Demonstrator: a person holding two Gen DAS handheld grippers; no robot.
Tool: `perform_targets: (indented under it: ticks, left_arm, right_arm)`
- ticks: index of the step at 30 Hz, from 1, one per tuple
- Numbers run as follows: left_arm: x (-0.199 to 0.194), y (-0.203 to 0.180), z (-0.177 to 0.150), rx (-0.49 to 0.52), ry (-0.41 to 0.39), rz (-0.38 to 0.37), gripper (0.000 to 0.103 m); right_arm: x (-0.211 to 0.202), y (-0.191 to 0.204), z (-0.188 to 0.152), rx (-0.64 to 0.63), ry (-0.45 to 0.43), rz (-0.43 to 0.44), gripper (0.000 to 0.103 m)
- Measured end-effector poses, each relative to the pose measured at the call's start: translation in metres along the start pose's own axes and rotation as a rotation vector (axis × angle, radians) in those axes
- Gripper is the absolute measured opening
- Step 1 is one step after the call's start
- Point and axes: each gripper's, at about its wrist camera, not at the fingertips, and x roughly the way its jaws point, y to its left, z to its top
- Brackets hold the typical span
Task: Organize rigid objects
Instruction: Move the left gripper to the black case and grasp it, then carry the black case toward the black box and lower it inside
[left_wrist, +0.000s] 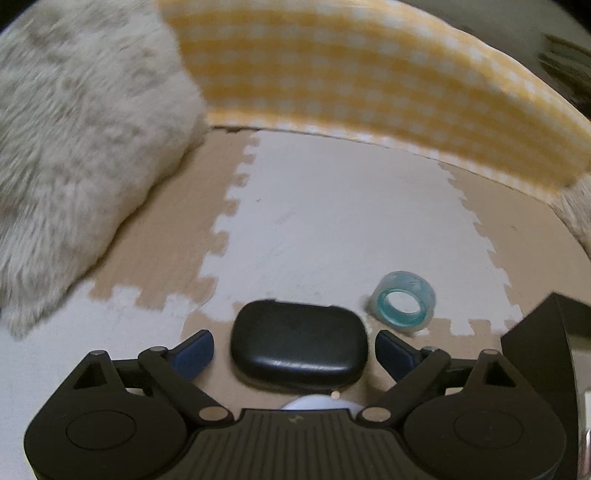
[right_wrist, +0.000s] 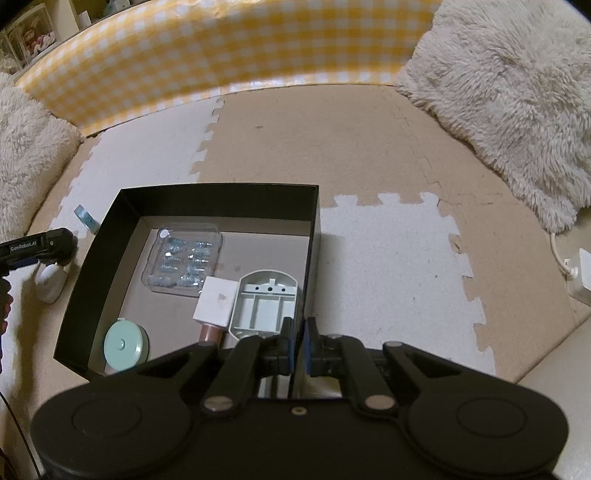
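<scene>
In the left wrist view a black oval case lies on the foam mat between the blue pads of my left gripper. The jaws stand wide, with a gap on each side of the case. A teal tape roll stands just right of it, and a white rounded object peeks out below. In the right wrist view my right gripper is shut on the right wall of the black box. Inside the box are a clear blister pack, a white cube, a grey plastic holder and a mint round disc.
Fluffy cushions flank a yellow checked panel at the back. Beige and white puzzle mats cover the floor. A white plug and cable lie at the far right. The box corner stands right of the left gripper.
</scene>
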Motion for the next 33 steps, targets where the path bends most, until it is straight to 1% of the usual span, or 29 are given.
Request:
perform_targets:
  ticks: [1,2,4,9,14,19,27,33]
  left_arm:
    - [0.001,-0.002,0.0,0.021,0.001,0.004,0.09]
    - [0.002,-0.003,0.0,0.035,0.006,0.004,0.084]
    - [0.004,-0.002,0.001,0.039,0.017,-0.008,0.081]
    - [0.004,-0.001,0.001,0.044,0.019,-0.014,0.081]
    - [0.002,0.0,0.002,0.016,0.022,-0.023,0.081]
    - [-0.008,-0.007,0.003,0.003,0.005,-0.054,0.081]
    - [-0.038,-0.038,0.009,0.012,-0.038,-0.147,0.081]
    - [-0.06,-0.071,0.012,0.031,-0.041,-0.223,0.081]
  right_arm:
    - [0.0,0.0,0.0,0.0,0.0,0.0,0.006]
    - [0.0,0.0,0.0,0.001,0.0,0.001,0.006]
    - [0.0,0.001,-0.001,0.002,0.0,0.002,0.006]
    - [0.0,0.001,-0.001,0.002,0.0,0.001,0.006]
    - [-0.001,0.001,-0.001,0.006,0.003,0.003,0.006]
    - [-0.006,0.0,-0.006,0.007,0.006,0.011,0.005]
    - [-0.011,0.001,-0.013,0.0,0.025,0.01,0.005]
    - [-0.01,0.0,-0.013,0.004,0.025,0.014,0.006]
